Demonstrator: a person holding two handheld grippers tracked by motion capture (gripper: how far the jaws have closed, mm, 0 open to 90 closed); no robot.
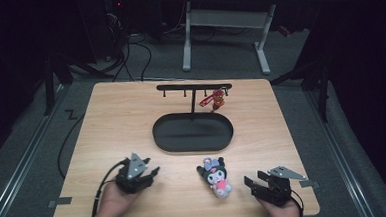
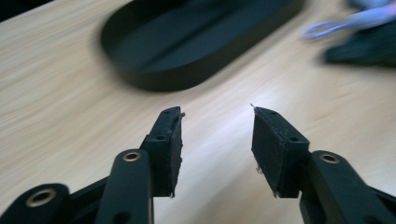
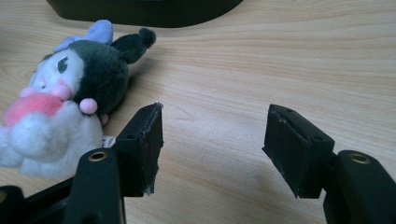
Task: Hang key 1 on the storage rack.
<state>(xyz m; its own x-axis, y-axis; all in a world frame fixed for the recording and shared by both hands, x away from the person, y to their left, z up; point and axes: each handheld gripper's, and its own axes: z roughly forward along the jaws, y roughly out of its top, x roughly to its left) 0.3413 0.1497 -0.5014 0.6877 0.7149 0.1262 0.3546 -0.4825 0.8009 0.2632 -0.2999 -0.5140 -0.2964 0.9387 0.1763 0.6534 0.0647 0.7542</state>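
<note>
A wooden bench (image 1: 131, 116) fills the high view, carrying at its centre a black oval tray (image 1: 192, 133) from which a hanger stand (image 1: 194, 88) rises; a red keychain (image 1: 215, 100) already hangs from a peg near the bar's right end, at about 1 o'clock from the tray. Toward the near edge, at 5 o'clock from the tray, a plush toy (image 1: 215, 176) lies flat between the two hand-held tools, untouched by either. Its long axis runs roughly from 11 to 5 o'clock, the dark eared head pointing up toward the tray and the pink-and-white body toward the person. The left gripper (image 1: 152, 174) rests at 9 o'clock from the toy, well apart from it, jaws spread with nothing between them, as the left gripper view confirms (image 2: 217, 130). The right gripper (image 1: 251, 182) sits at 3 o'clock, near the toy, jaws likewise parted and empty (image 3: 212, 140); in the right gripper view the toy (image 3: 70, 98) lies just beside the left-hand jaw but outside the gap. The work looks to be at its approach stage, with the toy not yet picked up. The next move likely calls for swinging the right gripper toward the toy and closing on its head or loop, then carrying it to a free peg.
</note>
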